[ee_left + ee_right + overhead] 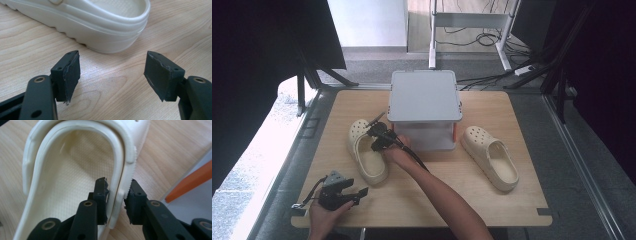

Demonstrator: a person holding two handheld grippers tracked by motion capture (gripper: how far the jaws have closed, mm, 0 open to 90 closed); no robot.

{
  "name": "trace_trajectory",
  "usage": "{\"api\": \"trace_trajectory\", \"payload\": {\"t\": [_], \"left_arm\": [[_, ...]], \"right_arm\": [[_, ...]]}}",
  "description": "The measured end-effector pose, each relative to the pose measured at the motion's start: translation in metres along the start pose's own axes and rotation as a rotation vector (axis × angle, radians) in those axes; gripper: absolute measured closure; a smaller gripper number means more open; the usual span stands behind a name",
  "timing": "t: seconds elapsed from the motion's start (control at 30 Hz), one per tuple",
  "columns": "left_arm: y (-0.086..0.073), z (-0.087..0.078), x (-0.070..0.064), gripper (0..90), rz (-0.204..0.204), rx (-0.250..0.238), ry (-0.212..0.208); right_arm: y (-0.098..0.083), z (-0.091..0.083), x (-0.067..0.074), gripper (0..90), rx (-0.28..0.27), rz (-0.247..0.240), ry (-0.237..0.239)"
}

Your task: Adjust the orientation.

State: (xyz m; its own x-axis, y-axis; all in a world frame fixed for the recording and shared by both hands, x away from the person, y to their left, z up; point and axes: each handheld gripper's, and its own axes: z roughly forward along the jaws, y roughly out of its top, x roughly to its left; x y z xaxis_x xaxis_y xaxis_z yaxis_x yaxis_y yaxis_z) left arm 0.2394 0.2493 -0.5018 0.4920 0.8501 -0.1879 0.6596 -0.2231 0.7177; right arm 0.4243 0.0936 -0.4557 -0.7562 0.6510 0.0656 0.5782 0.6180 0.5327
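Wood tabletop (462,185): right gripper (117,192) clamped on left clog (367,150) side wall, beside grey box (424,107). Left gripper (112,72) open, empty, near its heel. Toe cut off in both gripper views.

Left claw (362,192): matte black plastic body, grey three-cornered plate on top, thin black cable looping off its rear. Its two jaws are blocky and black, faced with worn dark pads (72,75), ragged at the edges; brass-ringed pivot holes in the links behind. Right claw (374,131): same black build, same brass-ringed pivots, black cable trailing along a bare forearm.
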Motion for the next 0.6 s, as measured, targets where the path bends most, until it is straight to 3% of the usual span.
{"api": "trace_trajectory", "payload": {"t": [0.2, 0.6], "left_arm": [[0.000, -0.001, 0.001, 29.5, 0.000, -0.002, 0.001], [0.000, -0.001, 0.001, 29.6, -0.001, -0.001, 0.003]], "right_arm": [[0.002, -0.006, -0.003, 77.8, -0.040, 0.025, -0.016], [-0.004, -0.032, 0.002, 78.6, -0.108, -0.024, 0.017]]}}
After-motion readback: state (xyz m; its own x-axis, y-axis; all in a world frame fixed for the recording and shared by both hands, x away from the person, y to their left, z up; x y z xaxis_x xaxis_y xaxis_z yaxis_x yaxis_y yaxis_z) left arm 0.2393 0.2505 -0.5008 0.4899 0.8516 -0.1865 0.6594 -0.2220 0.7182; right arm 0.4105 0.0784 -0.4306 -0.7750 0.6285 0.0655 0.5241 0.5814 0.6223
